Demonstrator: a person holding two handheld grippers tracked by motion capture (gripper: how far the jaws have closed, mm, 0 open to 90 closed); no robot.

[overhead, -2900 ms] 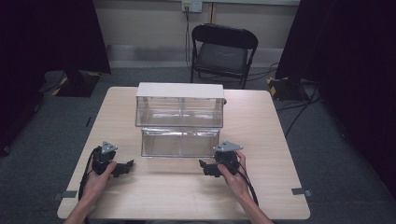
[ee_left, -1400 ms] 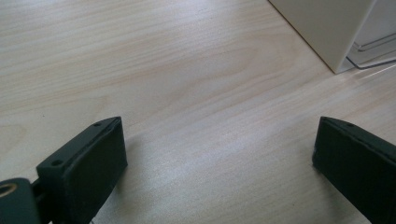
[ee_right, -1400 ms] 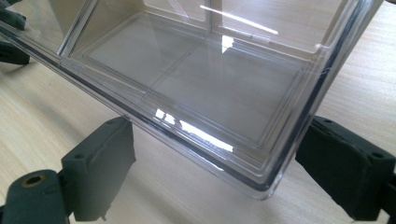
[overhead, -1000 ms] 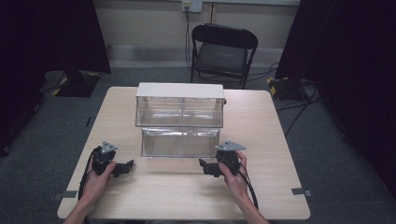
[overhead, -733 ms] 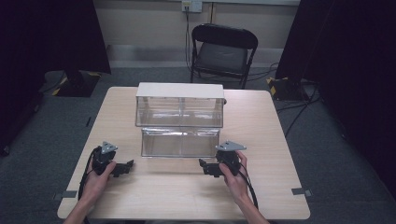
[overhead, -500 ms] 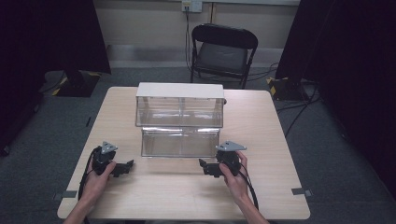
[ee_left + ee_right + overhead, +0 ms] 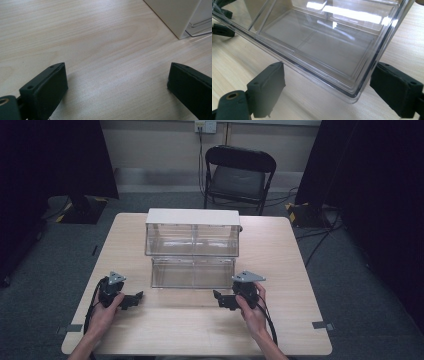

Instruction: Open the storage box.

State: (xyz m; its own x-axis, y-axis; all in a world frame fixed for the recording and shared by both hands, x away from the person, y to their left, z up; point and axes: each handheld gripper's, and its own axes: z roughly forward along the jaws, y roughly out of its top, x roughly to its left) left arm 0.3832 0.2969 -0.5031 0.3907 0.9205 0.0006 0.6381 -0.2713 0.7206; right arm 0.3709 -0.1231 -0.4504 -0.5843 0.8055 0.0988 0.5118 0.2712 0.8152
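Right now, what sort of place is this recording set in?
Probably a recording studio or lab corner: a lone wooden table with dark curtains on both sides, a folding chair and cables on grey carpet.

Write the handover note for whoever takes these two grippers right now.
Left gripper: open, resting on the table left of the drawer unit, holding nothing.
Right gripper: open, low at the near right corner of the pulled-out clear drawer, not gripping it.
Drawer: lower one, pulled out toward the person; looks empty.
Done: no grip made.
Left: probably close on the drawer or push it; judge this yourself.
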